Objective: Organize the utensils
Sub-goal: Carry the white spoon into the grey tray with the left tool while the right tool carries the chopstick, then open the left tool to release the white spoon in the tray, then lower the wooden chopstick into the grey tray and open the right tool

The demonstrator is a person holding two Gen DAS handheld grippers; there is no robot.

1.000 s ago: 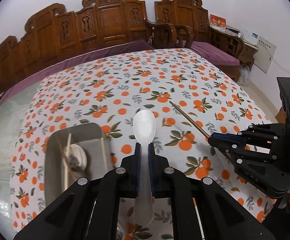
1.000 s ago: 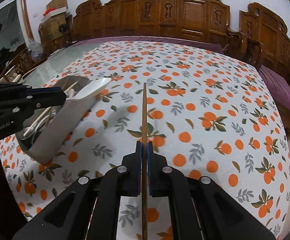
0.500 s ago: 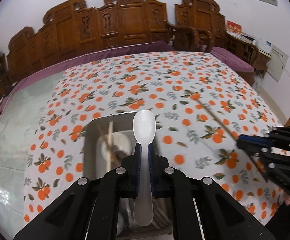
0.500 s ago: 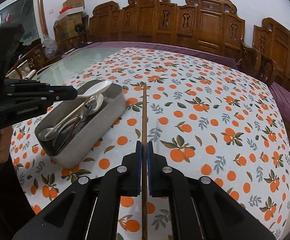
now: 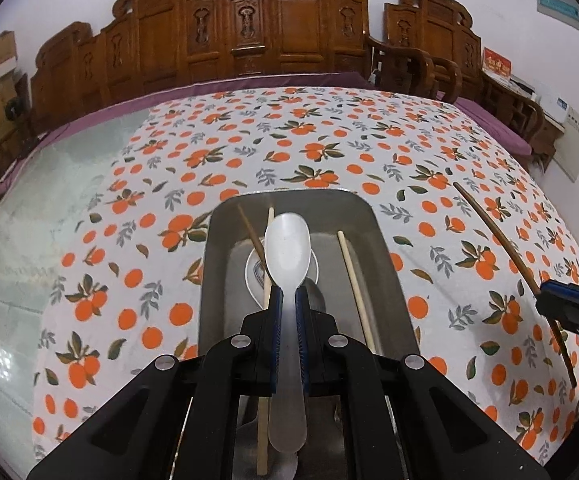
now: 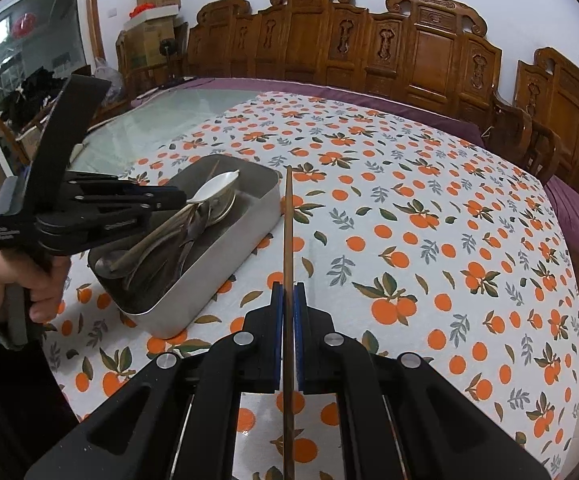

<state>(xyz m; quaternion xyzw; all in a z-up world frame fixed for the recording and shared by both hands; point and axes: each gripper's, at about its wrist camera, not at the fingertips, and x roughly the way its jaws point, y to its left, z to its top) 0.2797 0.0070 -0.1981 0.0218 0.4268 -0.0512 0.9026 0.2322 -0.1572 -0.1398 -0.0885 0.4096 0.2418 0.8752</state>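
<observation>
Over tray (image 5: 389, 248): left gripper (image 5: 288, 300) angled down, gripping spoon (image 5: 287, 240); right gripper (image 6: 288, 294) pinching chopstick (image 6: 288, 220)

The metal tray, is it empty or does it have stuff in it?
Not empty. The metal tray holds several spoons and light chopsticks, piled together inside it.

left gripper (image 5: 288, 296) carried over the metal tray (image 5: 385, 248) (white spoon (image 5: 287, 240) above its contents), right gripper (image 5: 545, 300) farther off
</observation>
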